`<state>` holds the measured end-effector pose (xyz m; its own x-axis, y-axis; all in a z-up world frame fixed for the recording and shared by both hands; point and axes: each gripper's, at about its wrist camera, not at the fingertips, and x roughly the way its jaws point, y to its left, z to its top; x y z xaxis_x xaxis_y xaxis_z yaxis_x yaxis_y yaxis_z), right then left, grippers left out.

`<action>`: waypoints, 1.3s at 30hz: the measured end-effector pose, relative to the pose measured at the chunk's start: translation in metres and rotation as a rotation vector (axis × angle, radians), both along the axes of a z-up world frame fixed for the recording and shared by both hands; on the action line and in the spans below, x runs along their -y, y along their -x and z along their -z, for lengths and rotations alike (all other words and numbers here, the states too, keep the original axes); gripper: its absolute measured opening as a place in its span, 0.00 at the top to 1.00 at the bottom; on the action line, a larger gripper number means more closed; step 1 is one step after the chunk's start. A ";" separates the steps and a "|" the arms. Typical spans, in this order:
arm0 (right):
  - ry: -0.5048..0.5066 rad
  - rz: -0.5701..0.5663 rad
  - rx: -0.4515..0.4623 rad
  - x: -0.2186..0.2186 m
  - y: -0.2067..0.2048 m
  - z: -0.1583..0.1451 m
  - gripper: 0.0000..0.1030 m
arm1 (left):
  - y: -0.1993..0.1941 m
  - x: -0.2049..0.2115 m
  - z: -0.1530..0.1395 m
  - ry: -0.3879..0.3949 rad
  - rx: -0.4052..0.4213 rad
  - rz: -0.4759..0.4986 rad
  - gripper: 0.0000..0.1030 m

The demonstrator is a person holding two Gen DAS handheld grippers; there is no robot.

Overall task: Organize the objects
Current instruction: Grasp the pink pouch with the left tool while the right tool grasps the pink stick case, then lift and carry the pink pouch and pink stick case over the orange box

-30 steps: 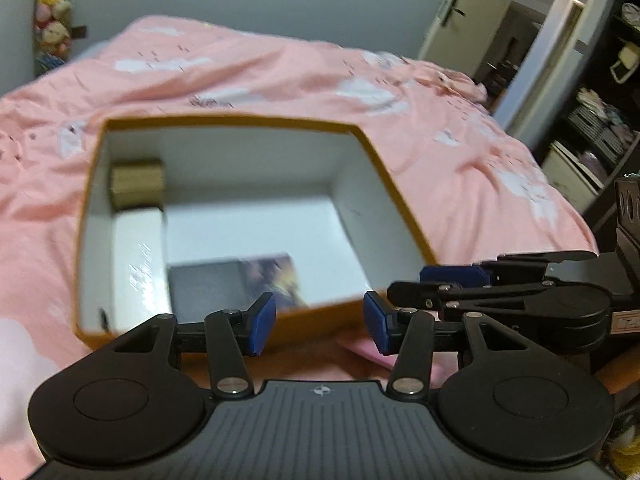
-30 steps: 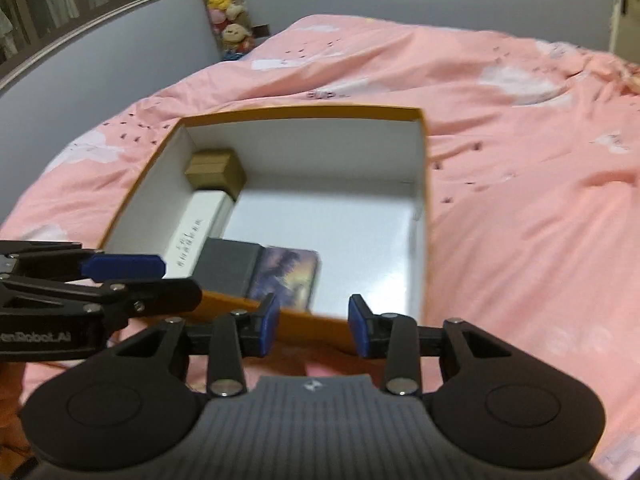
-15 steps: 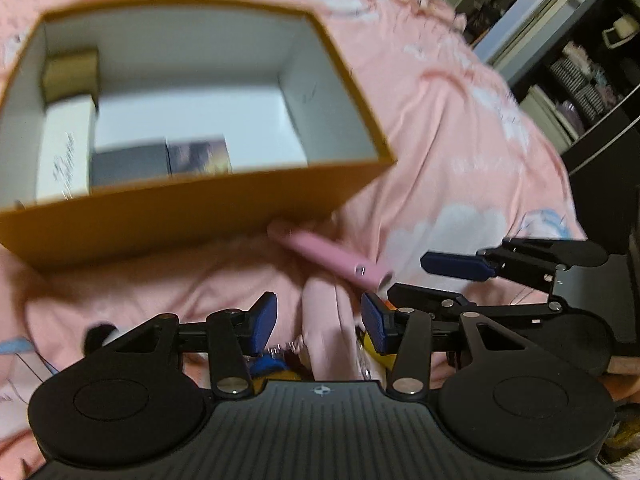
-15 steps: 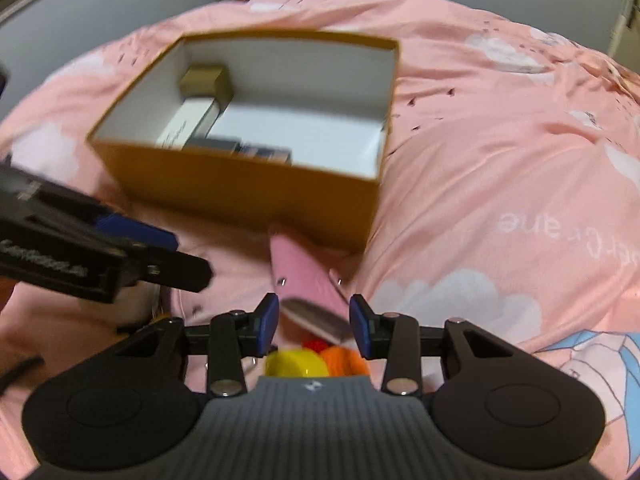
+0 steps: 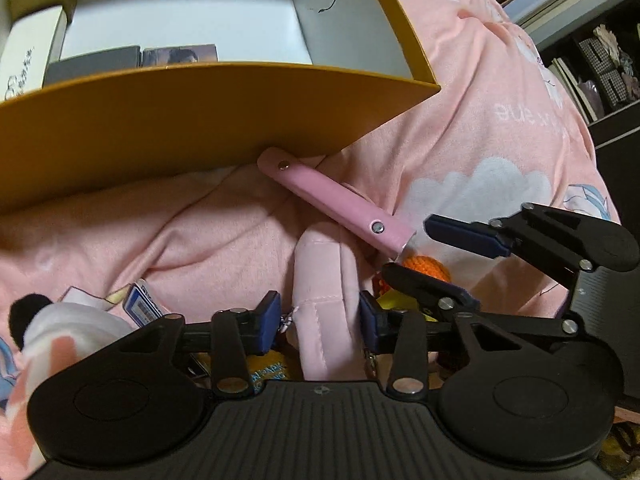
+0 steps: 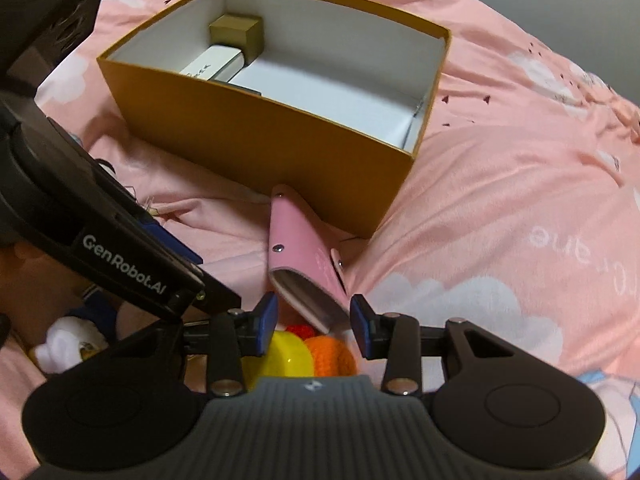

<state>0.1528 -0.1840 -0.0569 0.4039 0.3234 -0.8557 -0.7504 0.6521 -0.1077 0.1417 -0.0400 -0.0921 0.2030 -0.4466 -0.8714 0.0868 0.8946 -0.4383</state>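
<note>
An orange cardboard box with a white inside sits on the pink bedspread; it holds a gold box, a white box and two dark flat packs. A pink snap case lies against the box's near wall. My left gripper is open, its jaws either side of a pale pink plush part. My right gripper is open over the case's near end, above a yellow toy and an orange knitted toy.
A white and black plush and a small blue card lie at the left. The right gripper's fingers show in the left wrist view. Dark shelving stands beyond the bed's right edge.
Both grippers have dropped from above the box down to the pile of objects in front of it. The left jaws now straddle the pink plush part; the right jaws reach the pink case.
</note>
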 end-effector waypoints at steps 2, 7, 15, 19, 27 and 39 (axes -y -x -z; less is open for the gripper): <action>-0.002 -0.016 -0.006 -0.002 -0.004 0.002 0.59 | 0.001 0.000 -0.001 0.002 0.009 -0.002 0.64; 0.008 -0.046 -0.001 -0.006 -0.010 0.010 0.59 | 0.008 0.000 -0.007 -0.014 0.043 -0.004 0.68; 0.009 -0.072 0.051 -0.013 -0.007 0.006 0.73 | 0.014 -0.014 -0.027 -0.043 0.108 -0.063 0.69; -0.021 -0.055 0.076 -0.011 -0.002 -0.011 0.79 | 0.022 -0.030 -0.045 -0.029 0.161 -0.118 0.69; -0.108 -0.070 0.100 -0.018 0.016 -0.045 0.83 | 0.038 -0.066 -0.068 -0.033 0.233 -0.249 0.69; 0.041 -0.185 0.071 -0.045 0.033 -0.020 0.82 | 0.041 -0.102 -0.063 -0.069 0.246 -0.357 0.69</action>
